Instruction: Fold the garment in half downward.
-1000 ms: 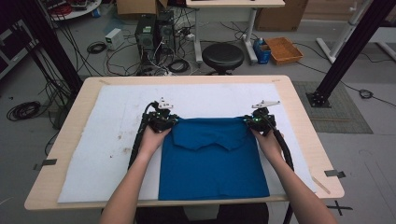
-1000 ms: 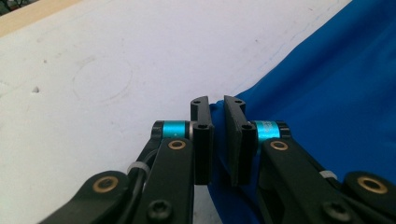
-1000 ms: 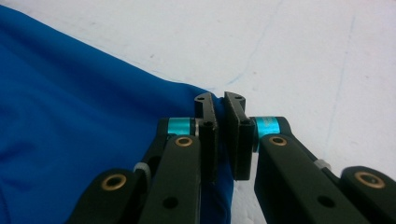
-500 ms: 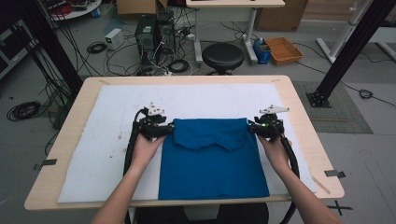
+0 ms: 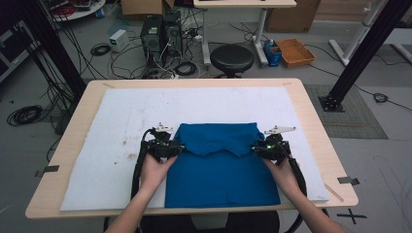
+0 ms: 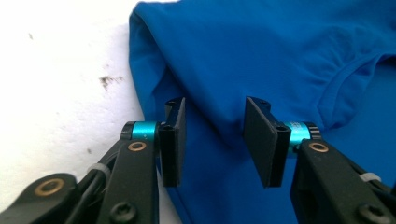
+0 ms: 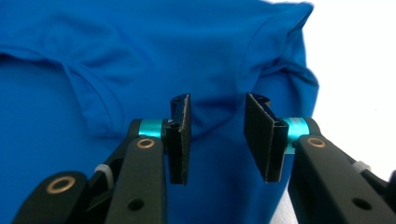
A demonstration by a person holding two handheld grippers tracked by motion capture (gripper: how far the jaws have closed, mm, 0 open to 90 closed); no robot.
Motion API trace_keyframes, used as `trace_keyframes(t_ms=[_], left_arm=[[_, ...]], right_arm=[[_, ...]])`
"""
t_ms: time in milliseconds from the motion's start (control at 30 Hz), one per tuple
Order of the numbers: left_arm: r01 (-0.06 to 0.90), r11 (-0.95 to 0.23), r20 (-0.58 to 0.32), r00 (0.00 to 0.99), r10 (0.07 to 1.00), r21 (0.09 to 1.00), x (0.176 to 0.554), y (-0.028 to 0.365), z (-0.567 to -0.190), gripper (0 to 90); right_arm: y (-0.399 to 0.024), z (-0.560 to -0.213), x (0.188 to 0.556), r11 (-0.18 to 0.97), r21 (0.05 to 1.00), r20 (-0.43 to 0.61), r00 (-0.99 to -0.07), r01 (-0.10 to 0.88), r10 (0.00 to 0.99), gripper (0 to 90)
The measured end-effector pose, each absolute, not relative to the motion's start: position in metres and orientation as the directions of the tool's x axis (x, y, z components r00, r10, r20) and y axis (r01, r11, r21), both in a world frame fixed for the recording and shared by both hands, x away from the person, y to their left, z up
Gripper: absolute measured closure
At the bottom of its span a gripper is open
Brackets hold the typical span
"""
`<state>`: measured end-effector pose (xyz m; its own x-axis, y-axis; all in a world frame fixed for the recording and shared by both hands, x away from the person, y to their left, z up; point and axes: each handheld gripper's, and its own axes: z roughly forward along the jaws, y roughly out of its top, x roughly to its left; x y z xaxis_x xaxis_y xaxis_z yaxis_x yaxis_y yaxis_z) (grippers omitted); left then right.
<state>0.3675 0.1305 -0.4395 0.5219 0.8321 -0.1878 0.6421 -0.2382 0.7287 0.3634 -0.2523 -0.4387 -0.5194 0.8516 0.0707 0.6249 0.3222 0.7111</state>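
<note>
1. My left gripper, seen from the high view, sits at the left edge of the blue shirt, the person's left hand wrapped behind it; in the left gripper view its jaws stand apart with nothing pinched, the pads to either side of a raised fold of blue cloth.

2. My right gripper mirrors it at the shirt's right edge, held by the right hand; in the right gripper view its jaws are likewise released, spread over the fabric just below the turned-over top part, gripping nothing.

3. The blue shirt lies flat between the two grippers, its top portion folded down over the body so the neckline faces me; a sleeve fold bunches at the right edge in the right gripper view.

4. The shirt rests on a white mat marked with a few dark specks left of the cloth, the shirt's lower hem reaching the mat's near edge.

5. The mat covers a light wooden table; beyond it stand a black stool, a computer tower amid loose cables, and an orange tray on the grey floor.
</note>
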Motion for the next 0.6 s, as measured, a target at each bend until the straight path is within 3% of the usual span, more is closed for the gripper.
trace_keyframes(t_ms=[267, 600], left_arm=[[0.601, -0.283, -0.154, 0.571, 0.806, 0.747, 0.367, 0.125, -0.440, 83.4], [0.565, -0.292, -0.163, 0.619, 0.768, 0.772, 0.357, 0.129, -0.423, 86.4]], right_arm=[[-0.246, -0.441, 0.362, 0.388, 0.711, 0.023, -0.571, 0.587, 0.821, 89.0], [-0.257, -0.422, 0.351, 0.362, 0.758, 0.026, -0.580, 0.542, 0.814, 89.7]])
